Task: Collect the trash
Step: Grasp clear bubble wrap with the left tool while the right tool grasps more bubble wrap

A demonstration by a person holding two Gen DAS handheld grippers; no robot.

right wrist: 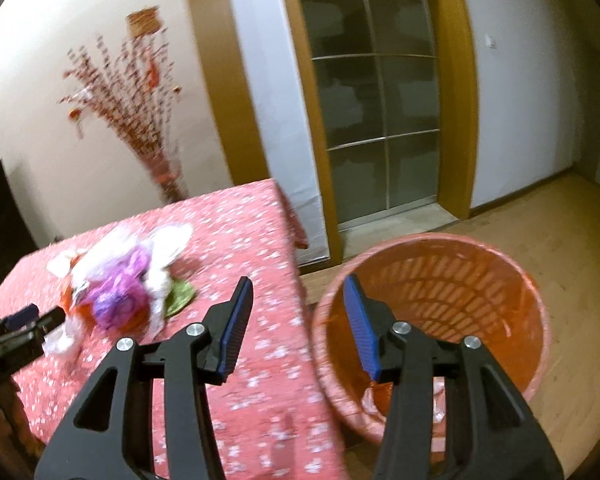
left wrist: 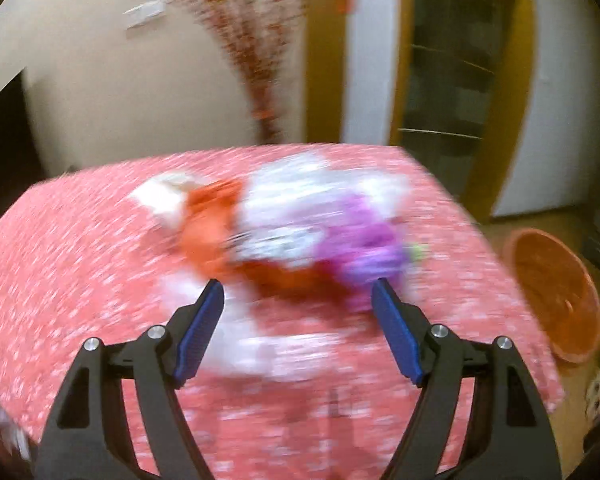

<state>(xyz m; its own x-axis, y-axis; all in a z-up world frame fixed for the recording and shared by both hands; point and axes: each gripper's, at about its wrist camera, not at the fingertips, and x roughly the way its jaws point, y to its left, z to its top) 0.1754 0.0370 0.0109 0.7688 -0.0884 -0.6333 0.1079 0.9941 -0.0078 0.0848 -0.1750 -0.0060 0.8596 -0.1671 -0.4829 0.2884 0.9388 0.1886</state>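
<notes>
table: square top under a pink cloth with small white flowers point(right wrist: 236, 240), standing near a cream wall
trash pile: crumpled white plastic, purple wrapper, orange wrapper and a green scrap heaped together point(right wrist: 120, 284); sits on the cloth toward the far left part of the table, away from the right edge; heavily blurred in the left wrist view point(left wrist: 300, 232)
bin: round orange plastic basket with slatted sides point(right wrist: 432, 304), on the wood floor just off the table's right edge; some crumpled wrapping lies in its bottom
left gripper: black frame, blue pads point(left wrist: 298, 292), jaws wide apart, nothing between them; hangs above the cloth just short of the pile; its tip shows at the left edge of the right wrist view point(right wrist: 32, 320)
right gripper: same build point(right wrist: 300, 300), jaws partly apart, empty; held over the table's right edge, right finger in front of the bin rim
background: dried red-berry branches point(right wrist: 140, 112) against the wall behind the table; glass door with a wood frame point(right wrist: 376, 100)
</notes>
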